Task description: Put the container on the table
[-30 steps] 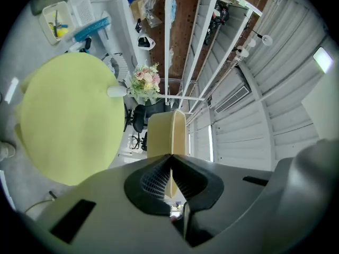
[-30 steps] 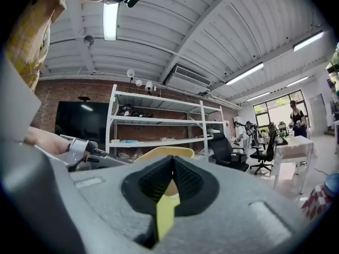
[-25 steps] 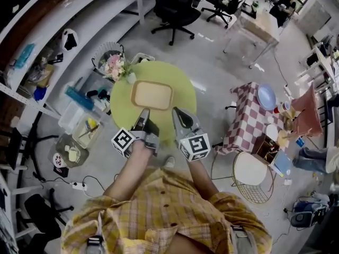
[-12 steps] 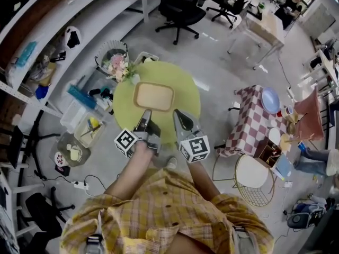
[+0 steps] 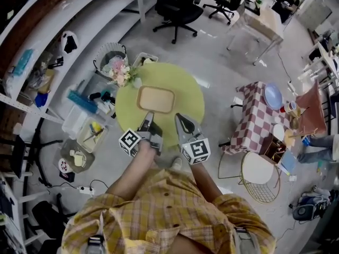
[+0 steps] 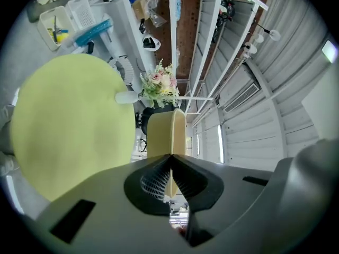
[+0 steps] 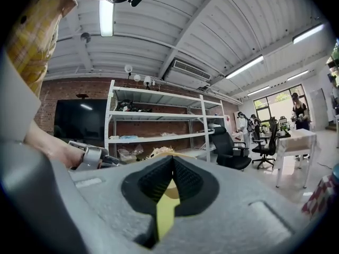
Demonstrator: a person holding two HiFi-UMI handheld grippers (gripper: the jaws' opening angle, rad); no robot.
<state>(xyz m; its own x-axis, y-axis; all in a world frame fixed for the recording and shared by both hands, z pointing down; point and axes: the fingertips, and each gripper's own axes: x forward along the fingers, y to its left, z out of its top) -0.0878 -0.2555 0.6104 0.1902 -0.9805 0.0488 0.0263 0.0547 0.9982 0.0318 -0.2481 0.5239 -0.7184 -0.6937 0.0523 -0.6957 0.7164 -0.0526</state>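
Note:
A shallow tan rectangular container [image 5: 155, 99] is over the middle of the round yellow-green table [image 5: 185, 94]; I cannot tell whether it rests on the top. My left gripper [image 5: 148, 115] is shut on its near rim, and in the left gripper view the tan wall [image 6: 167, 134] runs up from between the closed jaws [image 6: 169, 157]. My right gripper [image 5: 179, 117] is at the container's near right corner. In the right gripper view its jaws [image 7: 172, 160] are closed, with a tan sliver of the container [image 7: 170, 190] between them.
A vase of flowers [image 5: 121, 70] stands at the table's far left edge. Plastic bins [image 5: 85, 131] and long shelves [image 5: 53, 36] lie to the left. To the right are a checkered table [image 5: 254, 118] and a wire stool [image 5: 259, 176]. An office chair [image 5: 177, 7] stands beyond.
Both grippers keep their hold on the container. The whole scene has shifted slightly right and down in the head view; nothing else has visibly moved.

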